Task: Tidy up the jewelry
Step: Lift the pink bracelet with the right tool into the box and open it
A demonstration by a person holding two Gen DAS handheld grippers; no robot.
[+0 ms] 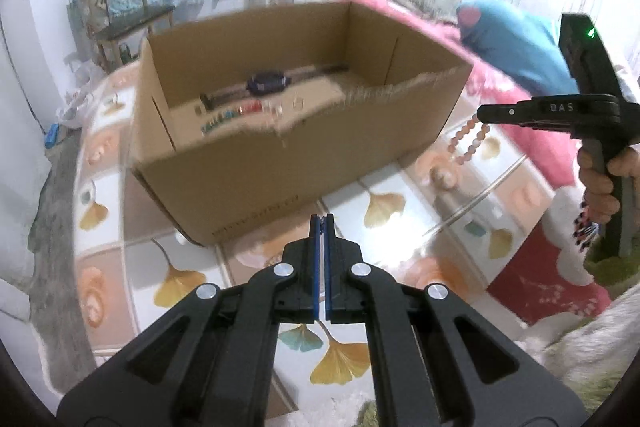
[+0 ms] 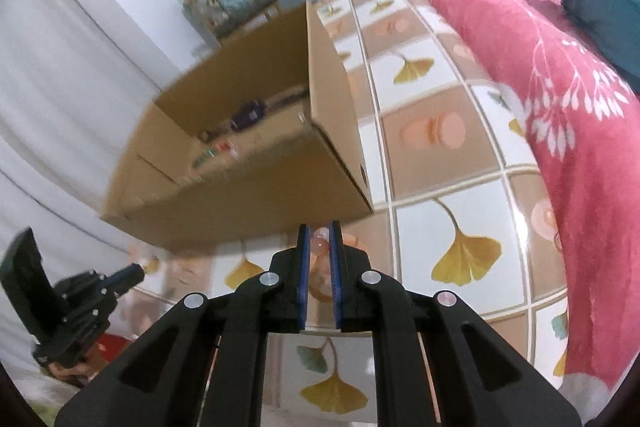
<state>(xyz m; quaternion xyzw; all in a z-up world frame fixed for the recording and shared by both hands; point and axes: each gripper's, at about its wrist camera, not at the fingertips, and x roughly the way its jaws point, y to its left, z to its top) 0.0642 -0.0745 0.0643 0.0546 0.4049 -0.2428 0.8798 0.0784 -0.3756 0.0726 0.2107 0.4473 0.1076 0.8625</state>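
A bead bracelet [image 1: 466,143] of pink and pale beads is held pinched in the right gripper [image 1: 482,117], whose fingers are closed on it; in the right wrist view a pink bead [image 2: 320,235] is seen clamped between the blue pads. The loop hangs free below the fingertips, clear of the bed cover. From the left wrist view, the bracelet is found at about three o'clock, just beside the right-hand wall of the cardboard box [image 1: 256,163] and not yet over its opening.

The left gripper [image 1: 322,221] is closed with nothing between its fingers, and is pointed down toward the near corner of the box at twelve o'clock.

Inside the box, several pieces are already laid on the floor: a dark watch [image 1: 266,83] with its strap stretched out, and a row of small coloured pieces [image 1: 236,113] at about ten o'clock from the left fingertips, too blurred to be named. That part of the task is judged done. The bracelet is still to be carried over the rim and set down inside. A dark beaded strand [image 1: 584,227] is glimpsed under the person's right hand [image 1: 600,183] at four o'clock; it may also be left to sort, though this cannot be told for certain.
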